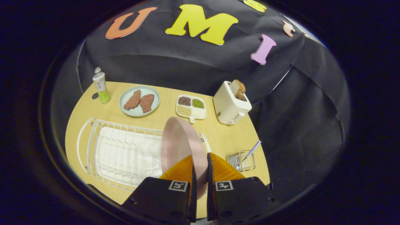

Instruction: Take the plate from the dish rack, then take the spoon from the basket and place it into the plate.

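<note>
A: One pink plate [179,142] is the main thing here, standing on edge and tilted, its rim caught between the two orange fingers [182,170] of the gripper [200,167]. Both fingers press on the rim, one on each face, so the gripper is clamped on the plate.

B: Where does the plate sit against the dish rack [120,153]?

A: It is at the rack's right end, over the white wire frame. Whether its lower edge touches the wires I cannot tell, since the fingers cover that part. The rack holds a white mat or cloth inside and lies on the wooden table [225,137].

B: And the spoon?

A: The spoon [252,150] stands slanted in the small wire basket [241,161], its checked handle sticking up and out to the right. The basket is on the table just beside the right finger, apart from the rack.

B: What lies farther off?

A: Beyond the pink plate is a white divided tray [191,107] with three fillings: dark, green and pale. To its left is a pale green plate [139,101] carrying two brown pieces of food [139,100] side by side. Left of that, near the table's far corner, a bottle [101,85] stands upright with green liquid low in it. To the right of the tray is a white toaster [230,107] with a slice of bread [238,88] poking out of its top.
</note>
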Tool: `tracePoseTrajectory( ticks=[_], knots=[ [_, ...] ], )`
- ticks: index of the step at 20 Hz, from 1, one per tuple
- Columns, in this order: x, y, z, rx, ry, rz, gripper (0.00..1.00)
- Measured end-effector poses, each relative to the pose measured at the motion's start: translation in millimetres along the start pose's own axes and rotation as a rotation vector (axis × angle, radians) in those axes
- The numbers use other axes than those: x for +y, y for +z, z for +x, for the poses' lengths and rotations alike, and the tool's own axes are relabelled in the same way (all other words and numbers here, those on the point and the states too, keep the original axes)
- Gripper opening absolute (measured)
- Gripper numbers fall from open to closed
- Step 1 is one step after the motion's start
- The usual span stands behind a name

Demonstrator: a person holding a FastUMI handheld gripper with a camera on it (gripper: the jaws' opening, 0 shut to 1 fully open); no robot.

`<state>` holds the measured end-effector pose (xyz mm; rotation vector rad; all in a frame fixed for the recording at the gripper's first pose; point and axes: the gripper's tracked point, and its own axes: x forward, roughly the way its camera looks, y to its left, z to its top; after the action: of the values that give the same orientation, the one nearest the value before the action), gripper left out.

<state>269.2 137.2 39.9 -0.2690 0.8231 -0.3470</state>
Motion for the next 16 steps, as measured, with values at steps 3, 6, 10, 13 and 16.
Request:
tracePoseTrajectory(
  ticks=[3,6,10,13,16],
  knots=[
    [-3.0,-19.0,-27.5,-0.038,0.106,-0.015,0.18],
    [-13.0,-49.1,-48.0,-0.068,0.208,0.020,0.18],
    [-20.9,-113.3,-61.3,-0.111,0.344,0.045,0.18],
    [-20.2,-165.7,-53.7,-0.111,0.396,0.080,0.18],
    [-15.3,-205.2,-42.1,-0.110,0.423,0.090,0.18]
  ],
)
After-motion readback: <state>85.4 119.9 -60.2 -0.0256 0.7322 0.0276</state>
